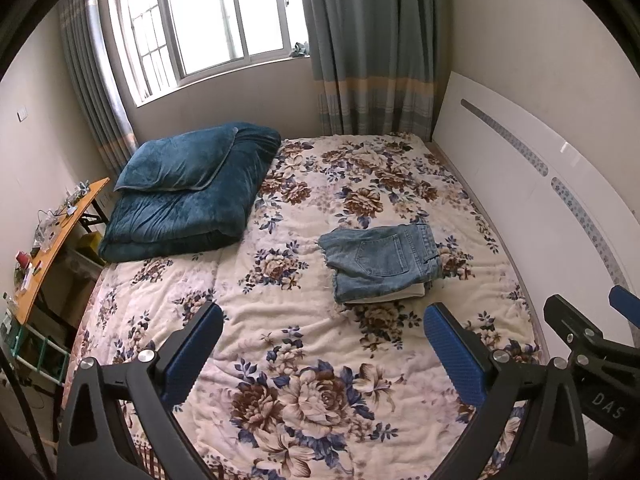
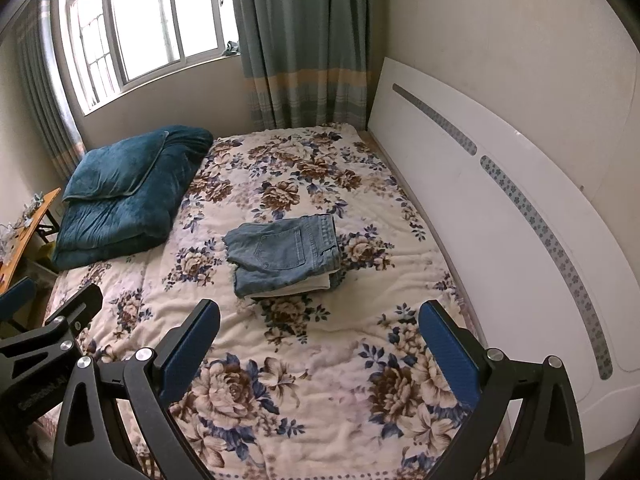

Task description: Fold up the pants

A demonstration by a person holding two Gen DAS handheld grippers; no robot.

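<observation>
Folded jeans (image 1: 380, 264) lie mid-bed near the headboard (image 1: 532, 184) edge; left claw (image 1: 322, 354) and right claw (image 2: 320, 350) hover apart, empty. Folding appears complete; next, withdrawal.

Pants (image 1: 380, 264) on bed (image 1: 304, 360), quilt (image 1: 188, 196) left (perhaps touching wall).

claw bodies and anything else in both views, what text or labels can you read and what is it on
"DAS": white letters on the black body of the right claw, seen at the right edge of the left wrist view; the word may be cut off.
White lettering on the black body of the left claw, seen in the right wrist view: too blurred to read.
Jeans: no readable label.
</observation>
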